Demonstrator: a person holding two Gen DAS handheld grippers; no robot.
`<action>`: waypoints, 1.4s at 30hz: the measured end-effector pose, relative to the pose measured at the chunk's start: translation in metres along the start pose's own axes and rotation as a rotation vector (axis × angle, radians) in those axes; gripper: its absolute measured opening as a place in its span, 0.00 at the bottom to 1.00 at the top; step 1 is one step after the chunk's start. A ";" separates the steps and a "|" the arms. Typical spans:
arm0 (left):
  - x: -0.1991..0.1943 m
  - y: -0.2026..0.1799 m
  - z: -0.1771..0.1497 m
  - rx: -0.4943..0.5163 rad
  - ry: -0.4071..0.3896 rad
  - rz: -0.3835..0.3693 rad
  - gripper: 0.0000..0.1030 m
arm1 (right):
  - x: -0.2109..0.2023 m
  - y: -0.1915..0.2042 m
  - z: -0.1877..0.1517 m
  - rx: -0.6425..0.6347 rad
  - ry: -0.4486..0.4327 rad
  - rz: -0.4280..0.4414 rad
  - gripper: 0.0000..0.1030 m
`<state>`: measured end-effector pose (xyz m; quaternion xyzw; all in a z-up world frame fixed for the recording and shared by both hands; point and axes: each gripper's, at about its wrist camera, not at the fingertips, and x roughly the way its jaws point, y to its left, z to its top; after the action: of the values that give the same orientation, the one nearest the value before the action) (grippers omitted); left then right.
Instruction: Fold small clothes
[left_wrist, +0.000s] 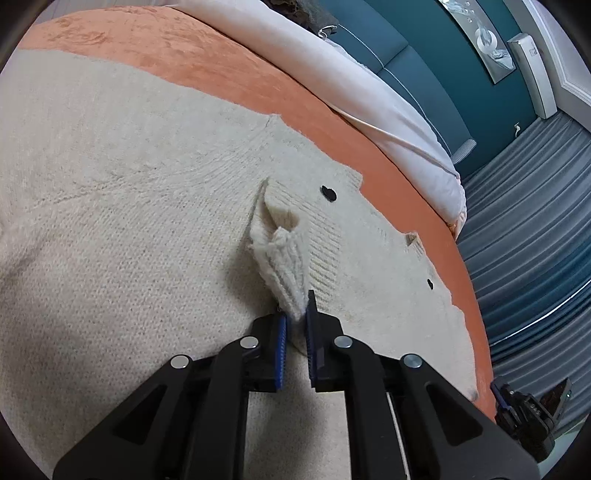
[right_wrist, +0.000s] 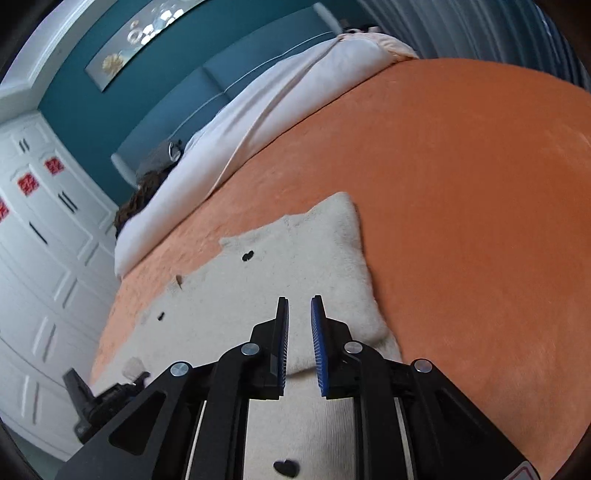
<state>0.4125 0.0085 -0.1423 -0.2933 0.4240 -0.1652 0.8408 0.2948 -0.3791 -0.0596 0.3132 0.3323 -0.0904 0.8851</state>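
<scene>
A cream knitted cardigan (left_wrist: 129, 229) with black buttons (left_wrist: 328, 192) lies spread on an orange bedspread (left_wrist: 207, 66). My left gripper (left_wrist: 297, 314) is shut on a ribbed fold of the cardigan's front edge (left_wrist: 284, 266) and lifts it a little off the rest. In the right wrist view the cardigan (right_wrist: 303, 258) lies flat below my right gripper (right_wrist: 299, 317), whose jaws stand a narrow gap apart with nothing between them. The left gripper also shows at the lower left of that view (right_wrist: 107, 395), holding a tuft of knit.
A white duvet (left_wrist: 369, 96) lies along the bed's far side against a teal headboard (left_wrist: 417, 62). Grey curtains (left_wrist: 524, 229) hang beyond the bed's edge. White wardrobe doors (right_wrist: 40, 258) stand to the left. Bare bedspread (right_wrist: 480, 221) stretches right of the cardigan.
</scene>
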 end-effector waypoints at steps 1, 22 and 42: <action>-0.001 0.002 0.000 -0.006 -0.001 -0.008 0.09 | 0.016 -0.005 -0.002 -0.023 0.038 -0.031 0.14; -0.274 0.310 0.125 -0.602 -0.495 0.423 0.68 | 0.019 0.067 -0.129 -0.229 0.142 -0.017 0.32; -0.138 -0.097 0.092 0.133 -0.193 -0.213 0.13 | 0.014 0.053 -0.133 -0.181 0.110 0.064 0.36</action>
<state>0.4035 0.0388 0.0471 -0.2949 0.2957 -0.2524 0.8729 0.2543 -0.2546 -0.1202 0.2469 0.3770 -0.0141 0.8926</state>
